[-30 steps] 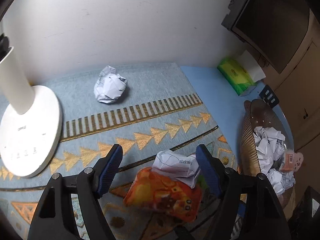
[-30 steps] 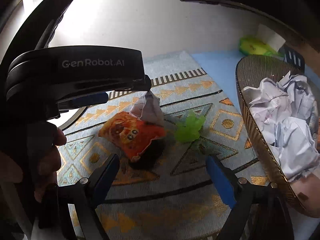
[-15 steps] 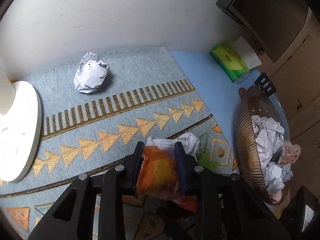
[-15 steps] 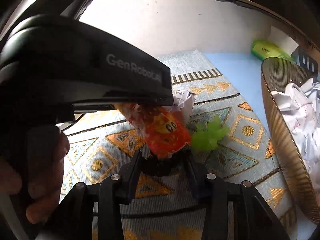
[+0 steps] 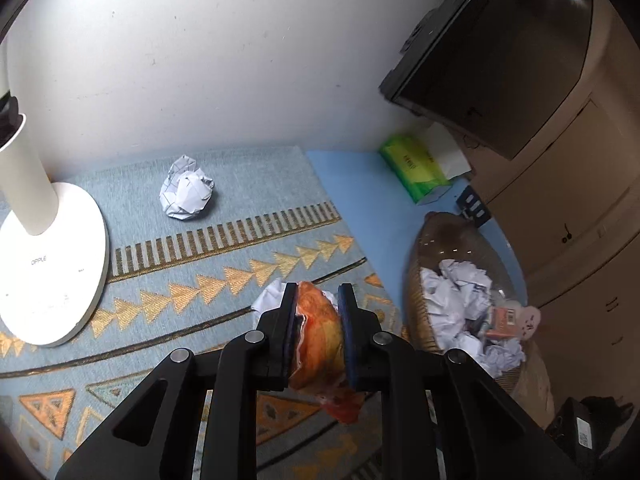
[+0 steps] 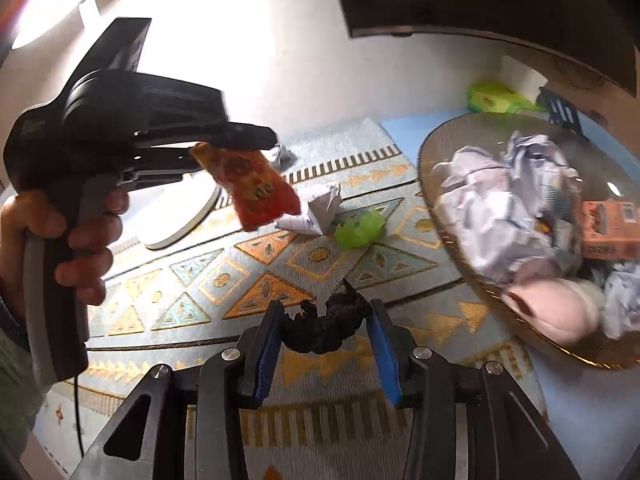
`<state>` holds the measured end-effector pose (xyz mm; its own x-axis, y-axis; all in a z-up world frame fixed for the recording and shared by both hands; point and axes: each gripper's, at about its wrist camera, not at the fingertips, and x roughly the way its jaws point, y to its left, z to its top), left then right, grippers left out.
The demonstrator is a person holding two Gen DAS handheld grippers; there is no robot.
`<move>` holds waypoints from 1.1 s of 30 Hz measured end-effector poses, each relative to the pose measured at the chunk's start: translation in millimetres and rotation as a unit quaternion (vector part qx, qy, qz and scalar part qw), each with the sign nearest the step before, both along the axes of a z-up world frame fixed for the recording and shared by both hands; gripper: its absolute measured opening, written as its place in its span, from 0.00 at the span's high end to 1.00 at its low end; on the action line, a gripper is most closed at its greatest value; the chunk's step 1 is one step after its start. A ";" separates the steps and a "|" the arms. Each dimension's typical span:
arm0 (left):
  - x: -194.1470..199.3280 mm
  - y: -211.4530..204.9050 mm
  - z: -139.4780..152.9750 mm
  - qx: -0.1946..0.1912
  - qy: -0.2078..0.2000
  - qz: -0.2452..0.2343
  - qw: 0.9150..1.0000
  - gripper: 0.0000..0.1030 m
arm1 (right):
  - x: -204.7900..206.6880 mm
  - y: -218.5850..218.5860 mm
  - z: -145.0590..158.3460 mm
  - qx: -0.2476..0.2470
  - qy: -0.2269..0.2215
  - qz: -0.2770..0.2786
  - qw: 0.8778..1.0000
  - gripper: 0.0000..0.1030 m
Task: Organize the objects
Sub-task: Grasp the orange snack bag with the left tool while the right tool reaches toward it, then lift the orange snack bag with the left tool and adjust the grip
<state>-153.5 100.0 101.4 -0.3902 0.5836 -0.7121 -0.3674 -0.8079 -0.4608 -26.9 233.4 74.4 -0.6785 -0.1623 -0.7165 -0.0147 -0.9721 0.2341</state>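
Note:
My left gripper [image 5: 318,300] is shut on an orange snack packet [image 5: 320,332] and holds it above the patterned mat; the right wrist view shows the packet [image 6: 252,188] hanging in the air. My right gripper [image 6: 326,322] is shut on a crumpled black object [image 6: 324,326], lifted off the mat. A crumpled white paper [image 6: 320,212] and a green scrap [image 6: 360,228] lie on the mat. Another paper ball [image 5: 186,194] lies near the wall. A brown wire basket [image 6: 448,236] at the right holds several paper balls and a small orange box [image 6: 608,236].
A white lamp base [image 5: 44,264] stands on the mat at the left. A green tissue pack [image 5: 414,172] lies on the blue surface by the wall. A dark monitor [image 5: 492,52] and a beige cabinet are at the right.
Both grippers closed from open: the left on the orange packet, the right on the black object beneath it. Both lifted their objects off the mat, uncovering the white paper and green scrap.

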 end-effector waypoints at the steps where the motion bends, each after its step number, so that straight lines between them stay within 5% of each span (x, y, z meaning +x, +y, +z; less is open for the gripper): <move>1: 6.2 -3.6 8.4 0.010 0.000 -0.001 1.000 0.85 | 8.1 0.9 6.9 -0.003 0.007 -0.003 1.000 0.60; 4: 30.0 -9.2 31.6 0.023 0.021 -0.006 1.000 0.85 | 31.0 12.8 30.7 0.016 0.034 -0.017 0.999 0.60; 8: 65.6 -0.8 44.3 -0.017 0.048 -0.013 0.999 0.85 | 61.4 29.2 48.9 0.047 0.049 -0.018 0.998 0.60; 16: 134.5 15.8 26.6 -0.046 0.025 -0.048 0.997 0.85 | 101.3 68.1 56.9 0.045 0.041 -0.033 0.998 0.60; 23: 147.5 14.7 10.1 -0.074 0.020 -0.010 0.997 0.83 | 114.3 83.8 69.8 0.046 0.056 -0.029 0.997 0.60; 26: 148.9 17.2 -25.8 -0.134 0.004 -0.002 0.991 0.52 | 112.7 83.3 66.2 0.041 0.049 -0.023 0.998 0.60; 30: 154.7 18.5 -70.3 -0.160 -0.028 0.010 0.987 0.10 | 111.8 79.1 63.2 0.046 0.043 -0.011 0.998 0.60; 33: 160.5 26.4 -87.2 -0.201 -0.021 -0.007 0.979 0.07 | 111.2 76.0 62.4 0.050 0.042 -0.006 0.998 0.59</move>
<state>6.9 126.4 14.2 -0.3501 0.2580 -0.9005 -0.3678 -0.9220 -0.1212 84.3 309.4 136.8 -0.7379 -0.0836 -0.6697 -0.0112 -0.9907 0.1359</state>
